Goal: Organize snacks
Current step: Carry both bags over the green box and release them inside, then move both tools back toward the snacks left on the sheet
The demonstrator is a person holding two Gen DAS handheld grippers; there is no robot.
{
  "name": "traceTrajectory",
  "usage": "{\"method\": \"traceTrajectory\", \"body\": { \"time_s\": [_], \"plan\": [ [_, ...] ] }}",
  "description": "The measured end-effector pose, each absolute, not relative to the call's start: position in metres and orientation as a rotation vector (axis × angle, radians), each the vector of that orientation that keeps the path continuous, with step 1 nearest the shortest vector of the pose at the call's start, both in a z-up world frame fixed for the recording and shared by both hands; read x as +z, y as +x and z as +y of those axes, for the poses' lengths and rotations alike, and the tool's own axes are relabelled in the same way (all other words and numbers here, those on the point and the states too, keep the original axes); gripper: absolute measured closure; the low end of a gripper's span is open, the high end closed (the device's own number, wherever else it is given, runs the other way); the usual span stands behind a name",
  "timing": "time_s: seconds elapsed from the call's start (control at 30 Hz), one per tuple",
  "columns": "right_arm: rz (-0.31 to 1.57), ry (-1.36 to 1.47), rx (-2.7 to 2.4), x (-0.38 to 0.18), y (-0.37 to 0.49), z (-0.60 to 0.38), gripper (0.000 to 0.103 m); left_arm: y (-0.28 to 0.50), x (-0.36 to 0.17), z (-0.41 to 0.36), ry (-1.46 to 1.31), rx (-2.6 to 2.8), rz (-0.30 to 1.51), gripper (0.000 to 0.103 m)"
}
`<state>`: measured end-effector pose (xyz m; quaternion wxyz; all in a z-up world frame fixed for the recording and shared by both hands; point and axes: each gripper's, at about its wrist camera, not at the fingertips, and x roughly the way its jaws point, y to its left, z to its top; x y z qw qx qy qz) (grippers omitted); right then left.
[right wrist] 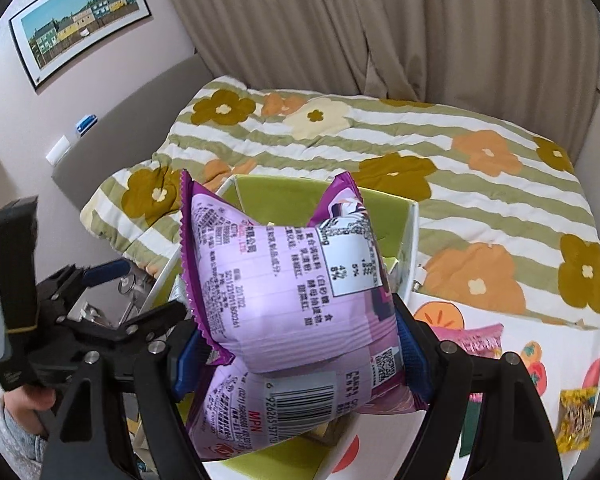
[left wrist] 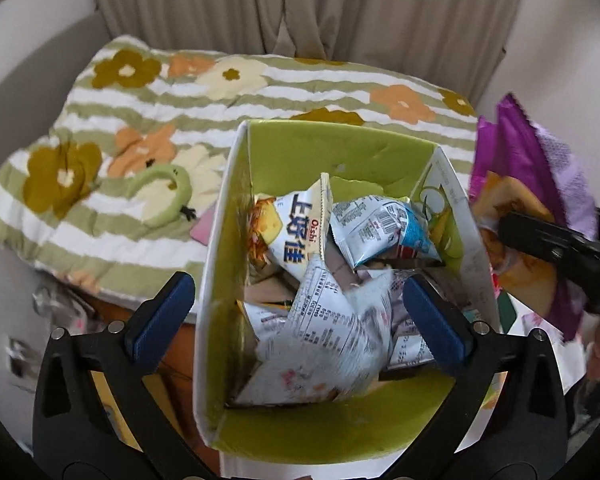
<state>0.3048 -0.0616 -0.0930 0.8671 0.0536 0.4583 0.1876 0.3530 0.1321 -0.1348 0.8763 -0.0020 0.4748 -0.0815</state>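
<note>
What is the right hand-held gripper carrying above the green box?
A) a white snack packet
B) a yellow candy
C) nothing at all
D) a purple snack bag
D: in the right wrist view the right hand-held gripper has its blue pads pressed on both sides of a purple snack bag, held over the green box.

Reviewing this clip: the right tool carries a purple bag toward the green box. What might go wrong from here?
1. The green box is already piled with crumpled packets, so the puffy purple bag may perch on top or slide out.
2. The left tool hangs open over the box, where the right tool could bump it.
3. The pinched bag could be crushed.
</note>
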Motion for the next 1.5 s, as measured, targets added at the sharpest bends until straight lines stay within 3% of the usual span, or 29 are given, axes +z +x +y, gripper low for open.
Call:
{"method": "traceTrajectory", "body": {
  "time_s": [0.37, 0.5, 0.6, 1.07, 1.5],
  "plan": [
    [1.021, 0.094, 0.427, -0.114, 0.369, -0.05, 0.024, 0.362, -0.137, 0.134, -0.064, -0.13, 1.015, 0.0],
    [1.045, 0.097, 0.45, -0.126, 0.386, -0.04, 0.017, 0.363, -0.139, 0.139, -0.045, -0.072, 1.013, 0.0],
    [1.01, 0.097, 0.448, -0.127, 0.386, -0.036, 0.0, 0.36, -0.14, 0.142, -0.036, -0.051, 1.006, 0.0],
    [0.918, 0.097, 0.43, -0.092, 0.342, -0.04, 0.0, 0.319, -0.106, 0.145, 0.001, -0.056, 0.917, 0.0],
    [0.801, 0.135, 0.293, -0.035, 0.237, -0.069, 0.0, 0.253, -0.065, 0.127, 0.045, -0.136, 0.838, 0.0]
  ]
}}
